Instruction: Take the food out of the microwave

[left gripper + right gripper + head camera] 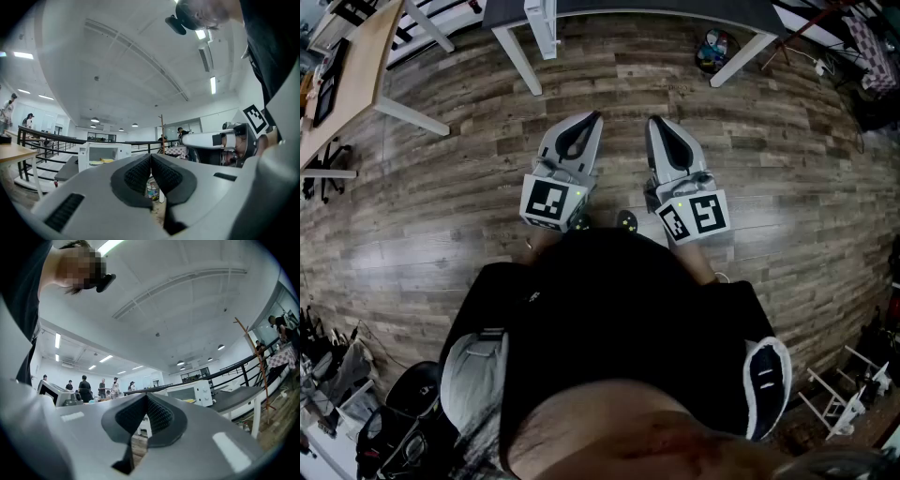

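Observation:
A white microwave stands on a dark table some way ahead. Inside it lies yellow food on a plate. In the right gripper view the microwave is to the right of the jaws, with a bit of the yellow food visible. My left gripper is shut, with nothing between its pads. My right gripper is shut and empty as well. In the head view the left gripper and the right gripper are held side by side in front of my body, over the wooden floor.
The dark table's white legs stand on the wooden floor. A light wooden desk is at the far left, and a black railing runs behind. Bottles sit under the table. Several people stand far off.

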